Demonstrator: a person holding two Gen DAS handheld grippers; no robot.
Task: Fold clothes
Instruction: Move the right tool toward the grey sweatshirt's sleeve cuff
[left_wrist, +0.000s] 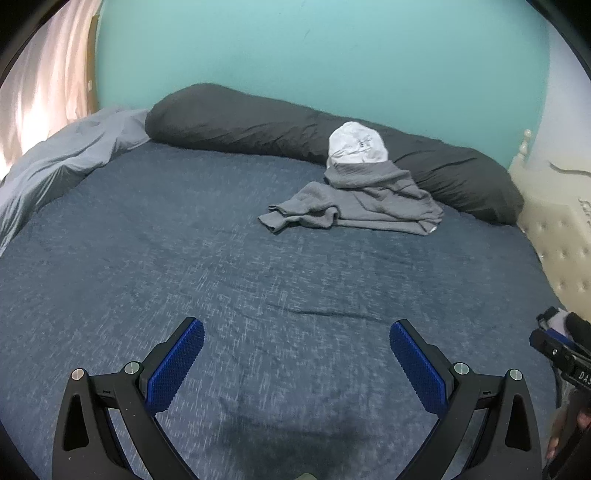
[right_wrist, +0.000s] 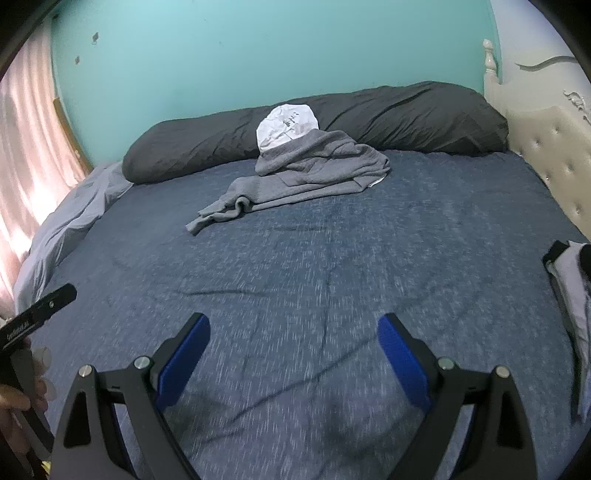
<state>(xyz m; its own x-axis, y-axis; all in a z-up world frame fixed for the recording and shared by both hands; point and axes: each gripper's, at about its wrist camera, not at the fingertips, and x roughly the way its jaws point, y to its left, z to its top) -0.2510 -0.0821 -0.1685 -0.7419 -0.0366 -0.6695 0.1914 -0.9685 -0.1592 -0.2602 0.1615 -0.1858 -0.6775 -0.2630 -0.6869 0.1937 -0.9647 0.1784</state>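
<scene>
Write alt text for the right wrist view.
A crumpled grey garment with a white piece on top lies far across a blue bedspread, against a long dark pillow. The open right gripper hovers over the near bedspread, holding nothing. A second cloth item lies at the right edge.

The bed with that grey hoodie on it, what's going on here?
A person holds two grippers over the blue bedspread. The left gripper and right gripper are both open and empty. The crumpled grey hoodie lies far across the bed against the dark long pillow, untouched. Folding hasn't begun.
</scene>
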